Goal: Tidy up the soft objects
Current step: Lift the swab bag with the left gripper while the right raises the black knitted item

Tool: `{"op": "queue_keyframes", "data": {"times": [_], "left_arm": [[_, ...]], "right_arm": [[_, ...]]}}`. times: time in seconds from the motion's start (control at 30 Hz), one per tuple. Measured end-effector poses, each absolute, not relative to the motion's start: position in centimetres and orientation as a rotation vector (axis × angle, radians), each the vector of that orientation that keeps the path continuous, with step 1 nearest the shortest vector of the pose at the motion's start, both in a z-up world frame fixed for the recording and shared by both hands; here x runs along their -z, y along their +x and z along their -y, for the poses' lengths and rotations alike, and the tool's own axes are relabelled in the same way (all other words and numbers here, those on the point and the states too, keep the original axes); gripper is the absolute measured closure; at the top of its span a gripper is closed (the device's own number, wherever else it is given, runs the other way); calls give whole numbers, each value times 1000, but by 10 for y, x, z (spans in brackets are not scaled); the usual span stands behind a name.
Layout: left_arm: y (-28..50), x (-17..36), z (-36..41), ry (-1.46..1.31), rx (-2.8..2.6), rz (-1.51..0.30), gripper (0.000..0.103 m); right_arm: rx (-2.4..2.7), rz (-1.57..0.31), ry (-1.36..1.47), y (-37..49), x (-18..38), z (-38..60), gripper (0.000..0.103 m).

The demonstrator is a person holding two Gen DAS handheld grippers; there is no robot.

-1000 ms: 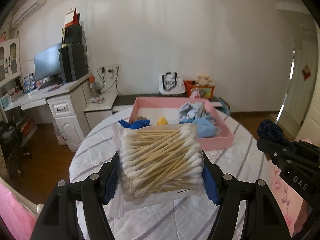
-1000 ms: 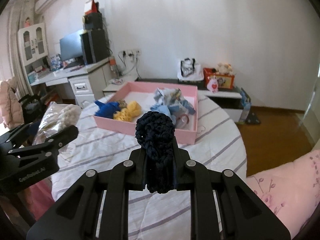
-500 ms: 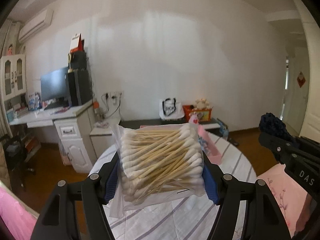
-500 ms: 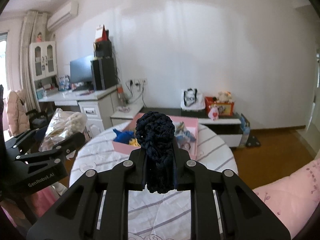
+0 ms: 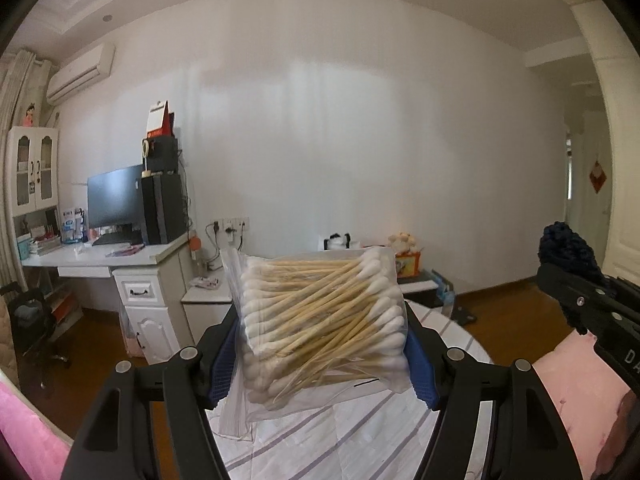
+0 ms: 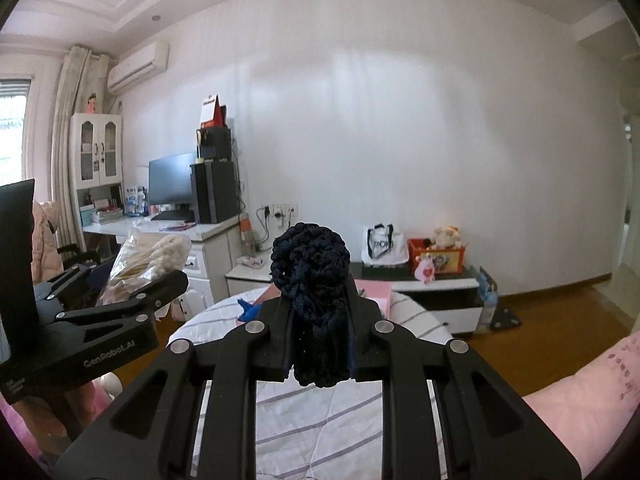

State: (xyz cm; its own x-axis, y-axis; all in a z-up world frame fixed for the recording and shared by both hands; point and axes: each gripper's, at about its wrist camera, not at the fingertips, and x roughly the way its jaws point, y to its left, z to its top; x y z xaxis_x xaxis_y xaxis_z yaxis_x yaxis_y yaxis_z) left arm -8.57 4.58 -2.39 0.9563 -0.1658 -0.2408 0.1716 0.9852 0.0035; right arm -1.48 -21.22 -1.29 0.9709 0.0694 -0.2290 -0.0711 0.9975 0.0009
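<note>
My left claw (image 5: 322, 338) clamps the swab bag (image 5: 320, 320), held up above the near edge of the table (image 5: 320, 432). My right claw (image 6: 320, 316) pinches the navy knit (image 6: 310, 268), also raised over the table. Pink tray (image 6: 374, 290) sits at the table's far side, behind the knit.

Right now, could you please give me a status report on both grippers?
Left gripper shut on cotton swab bag. Right gripper shut on navy knit piece. Both above striped table; nothing in the way.
</note>
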Motion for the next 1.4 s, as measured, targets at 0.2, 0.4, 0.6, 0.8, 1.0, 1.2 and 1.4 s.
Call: {"op": "queue_keyframes", "data": {"times": [0.2,0.4,0.6,0.8,1.0,1.2,1.4], "left_arm": [[-110,34,-51,27,168,-188,36],[-120,54,-56,34,172,-170,36],[-118,64,-55,43,167,-174,36],[-119,66,-53,42,162,-184,36],[-112,61,-52,34,158,-191,36],[-100,46,-44,28,147,-199,36],[-91,49,-42,20,139,-211,36]], "right_arm": [[-77,-194,-15,-30,8,211,82],[-84,-184,-18,-34,8,211,82],[-85,-187,-20,-33,7,213,82],[-83,-191,-18,-31,7,214,82],[-86,-199,-22,-28,7,212,82],[-94,-206,-26,-19,8,210,82],[-96,-212,-27,-14,11,209,82]]}}
